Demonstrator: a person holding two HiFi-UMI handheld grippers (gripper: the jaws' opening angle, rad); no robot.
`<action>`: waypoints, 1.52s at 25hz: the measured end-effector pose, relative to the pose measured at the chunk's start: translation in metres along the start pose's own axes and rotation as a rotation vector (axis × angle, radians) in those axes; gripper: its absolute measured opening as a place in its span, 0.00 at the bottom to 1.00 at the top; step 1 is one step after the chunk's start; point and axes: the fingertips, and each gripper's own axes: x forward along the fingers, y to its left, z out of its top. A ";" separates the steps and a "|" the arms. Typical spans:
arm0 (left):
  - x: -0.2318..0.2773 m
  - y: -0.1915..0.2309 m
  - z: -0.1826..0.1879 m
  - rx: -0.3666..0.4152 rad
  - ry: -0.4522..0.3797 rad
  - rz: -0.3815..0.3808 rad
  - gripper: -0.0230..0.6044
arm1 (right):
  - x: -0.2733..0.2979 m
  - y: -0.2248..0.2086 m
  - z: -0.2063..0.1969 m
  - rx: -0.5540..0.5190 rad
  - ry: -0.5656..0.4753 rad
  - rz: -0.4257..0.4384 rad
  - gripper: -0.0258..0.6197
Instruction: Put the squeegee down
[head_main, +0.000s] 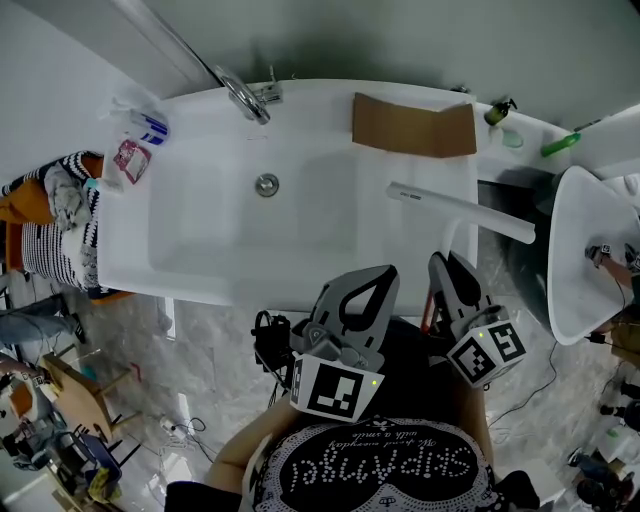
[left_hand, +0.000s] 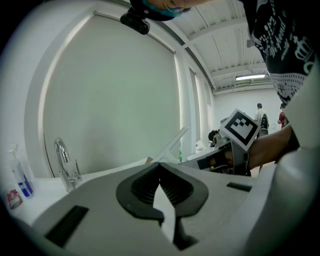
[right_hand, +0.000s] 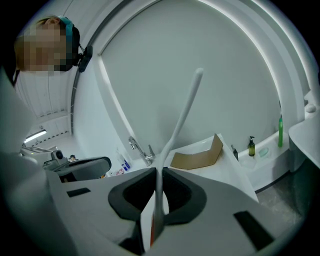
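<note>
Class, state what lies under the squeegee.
The squeegee, held in the right gripper, is above the sink's bare white ledge, right of the basin. The strip directly beneath it is covered.

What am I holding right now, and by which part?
The right gripper is shut on the squeegee, clamping its thin white handle near the end, blade away from the jaws. The left gripper is shut on nothing.

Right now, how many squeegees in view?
1: the squeegee, gripped by its handle in the right tool, blade above the sink's right end. None other visible, though one could be hidden.
</note>
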 end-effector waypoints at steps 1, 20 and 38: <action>0.000 0.000 0.000 0.000 0.000 0.000 0.04 | 0.001 -0.001 0.000 0.007 0.000 0.001 0.13; 0.014 0.044 -0.006 -0.179 -0.041 0.093 0.04 | 0.072 -0.079 -0.029 0.200 0.071 -0.052 0.13; 0.027 0.087 -0.006 -0.247 -0.001 0.152 0.04 | 0.106 -0.142 -0.063 0.565 0.108 -0.118 0.13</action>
